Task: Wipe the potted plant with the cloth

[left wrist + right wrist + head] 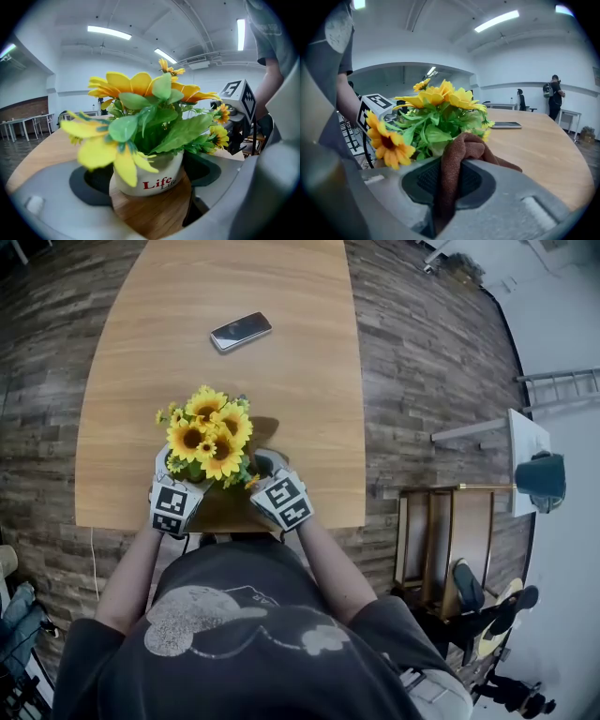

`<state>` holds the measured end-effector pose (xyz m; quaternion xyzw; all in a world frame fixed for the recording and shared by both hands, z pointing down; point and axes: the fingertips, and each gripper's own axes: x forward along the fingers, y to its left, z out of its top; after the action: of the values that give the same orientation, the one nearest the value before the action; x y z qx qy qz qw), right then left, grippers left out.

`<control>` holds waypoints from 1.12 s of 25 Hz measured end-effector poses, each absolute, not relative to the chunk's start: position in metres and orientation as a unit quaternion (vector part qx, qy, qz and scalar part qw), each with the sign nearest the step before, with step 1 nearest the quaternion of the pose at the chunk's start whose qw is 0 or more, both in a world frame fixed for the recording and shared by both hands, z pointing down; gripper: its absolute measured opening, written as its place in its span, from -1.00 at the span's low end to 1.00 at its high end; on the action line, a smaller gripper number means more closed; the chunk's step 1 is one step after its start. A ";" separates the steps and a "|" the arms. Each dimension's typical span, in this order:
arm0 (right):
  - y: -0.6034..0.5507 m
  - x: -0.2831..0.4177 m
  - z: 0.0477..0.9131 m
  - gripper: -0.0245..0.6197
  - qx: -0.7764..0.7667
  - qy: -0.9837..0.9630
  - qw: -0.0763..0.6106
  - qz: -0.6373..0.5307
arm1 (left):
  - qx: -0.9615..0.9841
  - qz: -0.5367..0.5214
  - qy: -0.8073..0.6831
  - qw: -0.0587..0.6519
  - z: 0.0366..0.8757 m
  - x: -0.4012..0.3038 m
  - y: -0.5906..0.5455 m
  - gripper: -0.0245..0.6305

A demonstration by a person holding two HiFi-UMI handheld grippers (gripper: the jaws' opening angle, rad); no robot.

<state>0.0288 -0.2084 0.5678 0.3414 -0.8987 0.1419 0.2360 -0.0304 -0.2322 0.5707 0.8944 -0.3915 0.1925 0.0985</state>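
A potted plant of yellow sunflowers (208,435) stands near the table's front edge. Its white pot (151,180) bears red "Life" print and sits on a round wooden base. My left gripper (173,504) reaches in from the left, and its jaws press both sides of the pot (146,174). My right gripper (286,500) is on the plant's right side, shut on a brown cloth (466,146). The cloth's bunched end touches the green leaves (433,133). In the head view the blooms hide the pot.
A phone (241,331) lies further back on the wooden table (300,381). The table's front edge runs just under both grippers. Wooden furniture (445,535) and a teal object (541,479) stand on the floor to the right. People (555,101) stand far off.
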 end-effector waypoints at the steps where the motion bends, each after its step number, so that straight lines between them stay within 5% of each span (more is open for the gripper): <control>1: -0.204 0.027 0.568 -0.78 0.337 -0.900 0.235 0.144 | 0.897 0.192 -0.387 0.097 0.570 -0.031 -0.232 0.63; 28: -0.234 0.082 0.561 -0.78 0.376 -0.886 0.224 0.151 | 0.950 0.216 -0.219 0.056 0.571 -0.031 -0.223 0.64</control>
<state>0.0819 -0.2336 0.5614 0.3761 -0.8862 0.1512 0.2244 -0.0308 -0.2234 0.5707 0.9498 -0.2191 0.2163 0.0562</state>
